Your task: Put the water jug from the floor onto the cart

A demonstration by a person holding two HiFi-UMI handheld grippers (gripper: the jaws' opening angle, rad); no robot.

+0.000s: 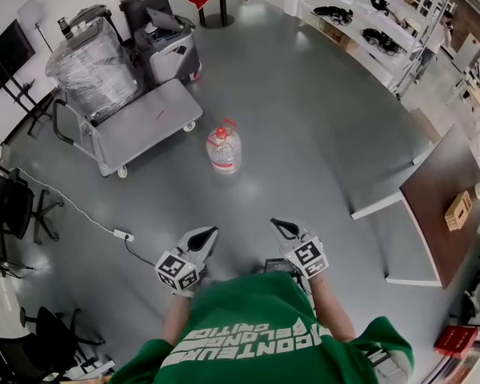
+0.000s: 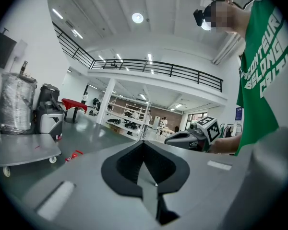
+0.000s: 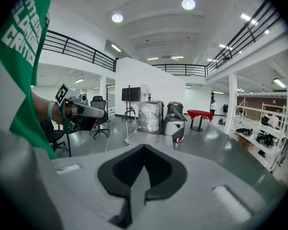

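**A:** Two grippers are showing low in the head view. How are their jaws standing?

**B:** Both are sitting fully closed and holding nothing. The left gripper [image 1: 209, 234] and the right gripper [image 1: 278, 226] are pointing forward side by side, a little apart, each with its pads pressing together.

**A:** And where is the water jug [image 1: 224, 150] standing?

**B:** It is standing upright on the grey floor [image 1: 304, 134], straight ahead of the two grippers and well apart from them. It is clear, with a red cap and a red handle. How full it is, I cannot tell.

**A:** What is lying around it?

**B:** The cart [image 1: 148, 118] is standing just to the jug's left, with its near corner wheel beside the jug. Only open floor is lying between the jug and the grippers. A power strip [image 1: 122, 234] is trailing its cable off to the left, near some office chairs [image 1: 12, 202]. A brown table [image 1: 436, 190] is standing well off to the right.

**A:** Is the cart carrying anything?

**B:** A plastic-wrapped bundle [image 1: 92, 66] is sitting at its handle end. A grey machine [image 1: 170, 48] is standing on the floor beyond the cart, and a wooden crate [image 1: 459, 210] is resting on the brown table.
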